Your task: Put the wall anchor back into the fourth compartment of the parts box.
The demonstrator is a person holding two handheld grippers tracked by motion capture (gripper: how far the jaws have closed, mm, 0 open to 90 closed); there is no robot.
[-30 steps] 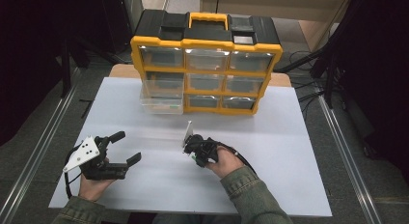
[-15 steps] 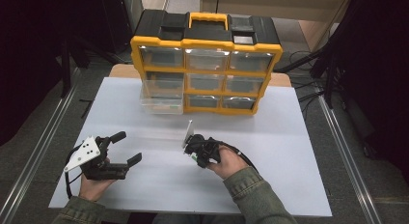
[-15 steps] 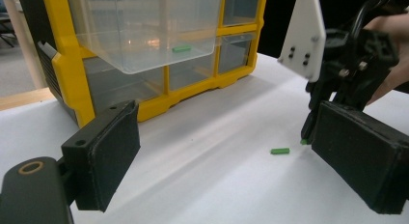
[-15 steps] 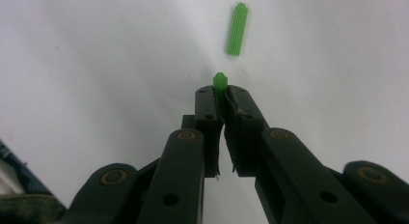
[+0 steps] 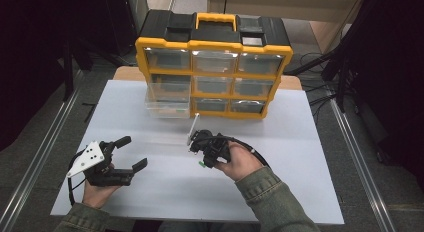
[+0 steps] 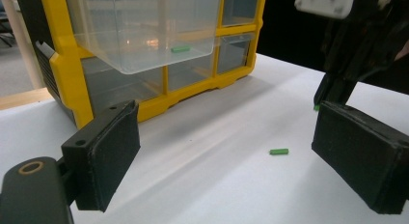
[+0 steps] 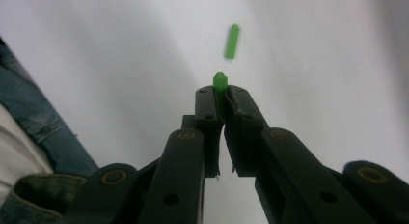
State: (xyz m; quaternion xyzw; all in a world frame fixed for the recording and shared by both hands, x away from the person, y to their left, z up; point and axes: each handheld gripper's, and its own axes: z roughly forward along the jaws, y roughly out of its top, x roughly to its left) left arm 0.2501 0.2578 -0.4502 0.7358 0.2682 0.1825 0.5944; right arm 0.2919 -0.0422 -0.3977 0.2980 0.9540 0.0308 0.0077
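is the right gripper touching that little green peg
Touching. The right gripper view shows the right gripper shut on the green peg, its tip poking out between the pads.

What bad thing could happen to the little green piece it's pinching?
The right hand-held gripper pinches the green peg only by its end, so it might slip out and drop. A second green peg lies loose on the white table. The pulled-out clear drawer overhangs, so a bump could tip it.

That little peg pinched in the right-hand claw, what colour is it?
Bright green. The peg shows best in the right gripper view, poking out between the right gripper tips.
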